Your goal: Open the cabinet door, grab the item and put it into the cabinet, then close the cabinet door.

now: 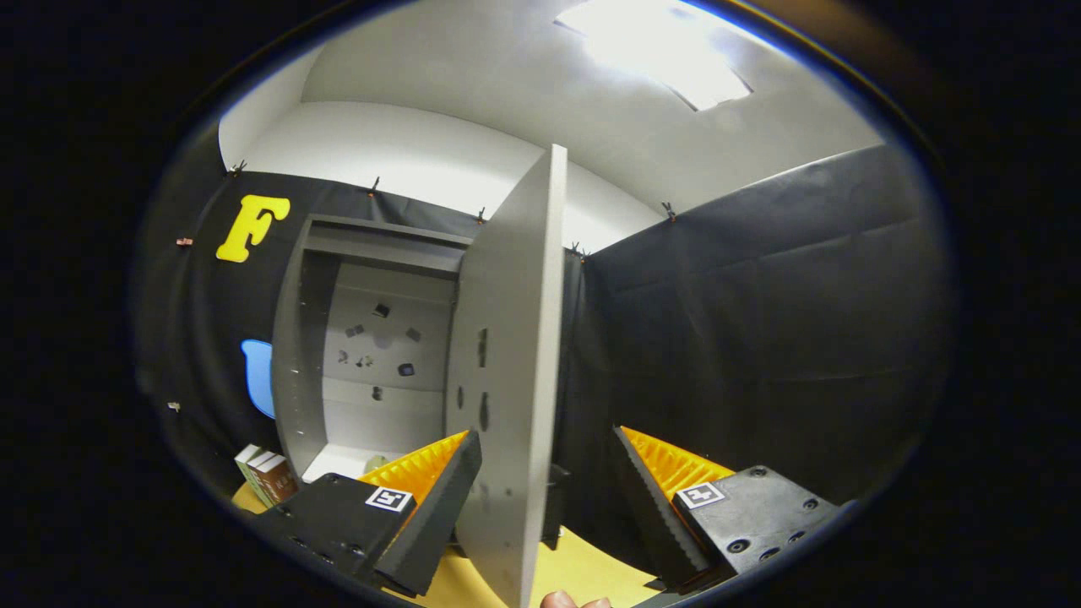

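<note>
The grey cabinet (304,355) stands against the booth wall with its door (507,355) swung wide, edge-on to me. The door's free edge runs down between my fingers. My gripper (545,435) is open: the left fingertip (464,456) lies close to the door's inner face, and the right fingertip (629,447) stands clear of the outer face. A dark handle-like part (553,502) shows on the door's outer side. A small pale item (376,463) sits on the cabinet floor, partly hidden behind my left finger.
Small boxes (266,475) stand on the yellow tabletop (583,574) just left of the cabinet. A person's fingertips (574,601) show below the door edge. Black cloth wall (760,338) closes off the right side.
</note>
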